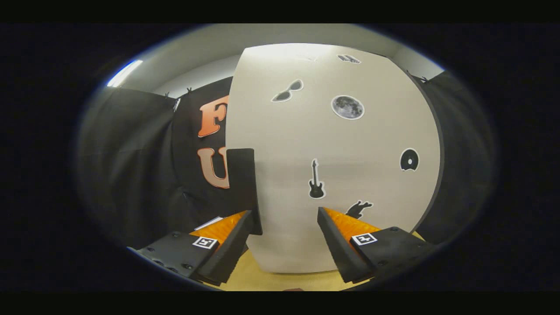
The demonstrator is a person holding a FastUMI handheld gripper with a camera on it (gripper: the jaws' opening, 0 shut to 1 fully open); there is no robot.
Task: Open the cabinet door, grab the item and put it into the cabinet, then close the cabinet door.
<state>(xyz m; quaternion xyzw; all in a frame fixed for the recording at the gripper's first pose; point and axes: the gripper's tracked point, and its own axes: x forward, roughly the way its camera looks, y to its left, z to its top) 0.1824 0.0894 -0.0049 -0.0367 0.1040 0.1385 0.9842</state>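
The cabinet's pale door (332, 144) stands close in front of me, dotted with small dark stickers such as a guitar and a moon. A black upright handle (241, 179) runs along the door's left edge. My gripper (286, 213) is open, its fingers spread wide just short of the door face. The left fingertip (249, 216) sits right at the handle's lower end, and the right fingertip (323, 214) is in front of the door panel below the guitar sticker. Nothing is held between the fingers.
A yellow wooden tabletop (280, 280) lies under the cabinet and the fingers. Black cloth walls (131, 166) hang to the left and right of the cabinet. A small white flat thing (209, 222) shows just beyond the left finger.
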